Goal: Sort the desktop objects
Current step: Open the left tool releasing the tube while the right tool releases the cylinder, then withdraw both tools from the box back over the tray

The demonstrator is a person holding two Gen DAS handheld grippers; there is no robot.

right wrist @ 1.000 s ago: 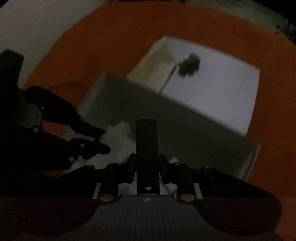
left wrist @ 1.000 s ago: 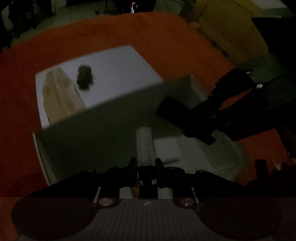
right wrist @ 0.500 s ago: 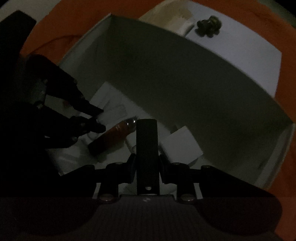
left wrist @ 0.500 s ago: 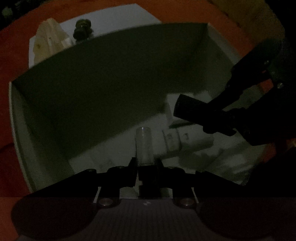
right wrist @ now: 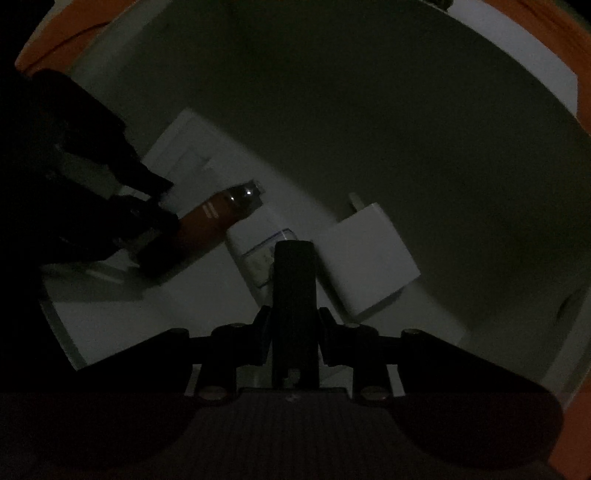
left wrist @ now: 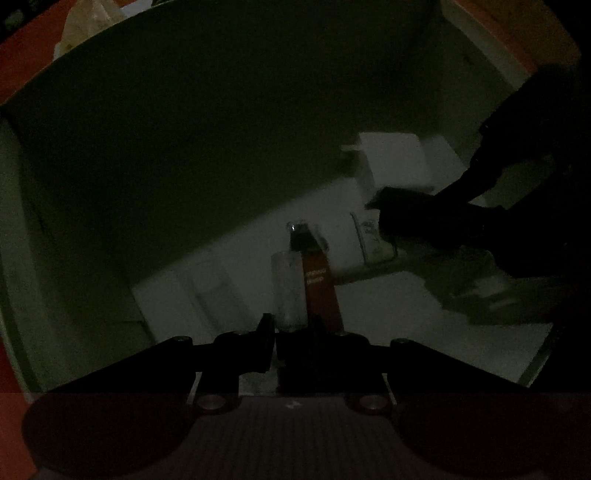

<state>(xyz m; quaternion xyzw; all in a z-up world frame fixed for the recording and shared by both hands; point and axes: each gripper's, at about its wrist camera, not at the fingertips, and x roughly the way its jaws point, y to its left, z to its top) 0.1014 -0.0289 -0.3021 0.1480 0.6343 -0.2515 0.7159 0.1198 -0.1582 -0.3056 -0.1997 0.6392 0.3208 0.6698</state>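
Both grippers are low inside a white storage box (left wrist: 22,206) (right wrist: 517,184). My left gripper (left wrist: 291,325) is shut on a pale translucent cylinder (left wrist: 288,288) that points forward along the fingers. My right gripper (right wrist: 293,325) is shut on a flat black bar (right wrist: 294,280); it also shows from the side in the left wrist view (left wrist: 417,218). On the box floor lie a red-brown tube with a dark cap (left wrist: 317,280) (right wrist: 214,214), a white labelled bottle (left wrist: 373,240) (right wrist: 258,258) and a white cube-shaped charger (left wrist: 395,158) (right wrist: 369,254).
The scene is very dark. The box stands on an orange cloth (right wrist: 48,48). Beyond the box's far wall a pale object (left wrist: 92,18) lies on a white sheet. The left gripper's dark body (right wrist: 92,184) fills the left of the right wrist view.
Both grippers have gone down from above the box rim deep into the box, each still holding its object. The items on the box floor now loom much closer.
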